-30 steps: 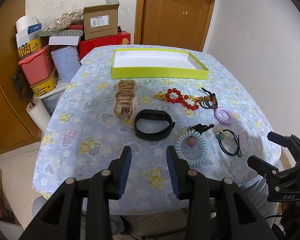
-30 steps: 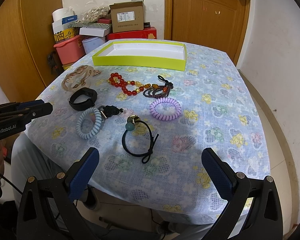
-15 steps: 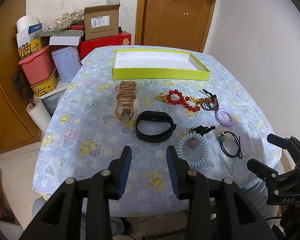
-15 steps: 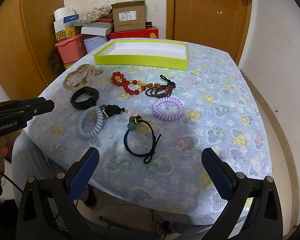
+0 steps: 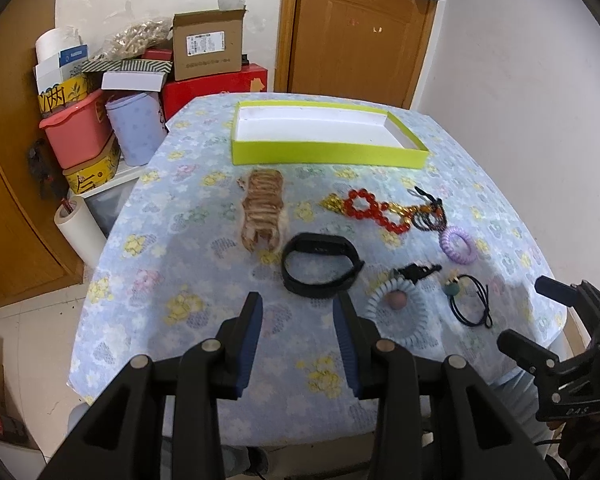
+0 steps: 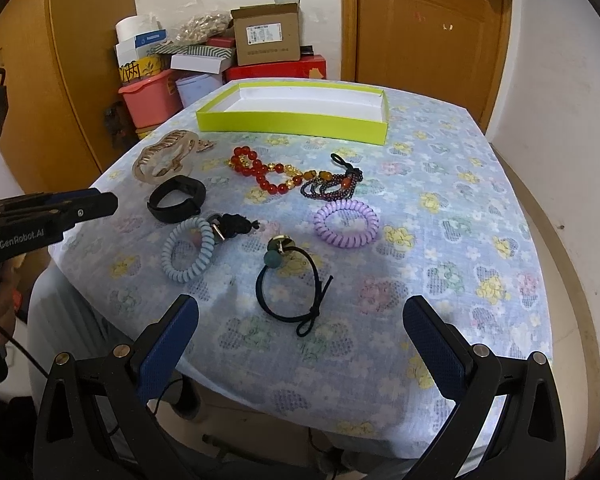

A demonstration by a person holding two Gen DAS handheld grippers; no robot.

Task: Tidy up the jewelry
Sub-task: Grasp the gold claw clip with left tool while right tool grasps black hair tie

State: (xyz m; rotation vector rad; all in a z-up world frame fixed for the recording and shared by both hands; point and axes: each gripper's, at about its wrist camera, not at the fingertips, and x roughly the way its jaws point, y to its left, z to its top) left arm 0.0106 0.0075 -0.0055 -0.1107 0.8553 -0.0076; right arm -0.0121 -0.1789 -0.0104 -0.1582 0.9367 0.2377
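Note:
Jewelry lies on a floral tablecloth in front of an empty yellow-green tray (image 5: pixel 324 154) (image 6: pixel 292 122). A tan hair claw (image 5: pixel 262 210) (image 6: pixel 164 160), black wristband (image 5: pixel 320 266) (image 6: pixel 178 198), red bead bracelet (image 5: pixel 370 210) (image 6: pixel 260 172), dark bead bracelet (image 6: pixel 332 186), purple coil tie (image 5: pixel 458 244) (image 6: pixel 346 224), light blue coil tie (image 5: pixel 398 312) (image 6: pixel 186 254) and black hair tie (image 5: pixel 470 302) (image 6: pixel 290 288) are spread out. My left gripper (image 5: pixel 299 312) is open and empty, just before the wristband. My right gripper (image 6: pixel 300 320) is wide open, empty, near the black hair tie.
Stacked boxes, a pink bin (image 5: pixel 76 132) and a paper roll (image 5: pixel 78 228) stand left of the table. A wooden door (image 5: pixel 360 36) is behind it and a white wall to the right. The table's front edge lies just ahead of both grippers.
Both grippers have drifted slightly; the objects sit a little lower and further right in each view. Nothing was grasped or moved on the table.

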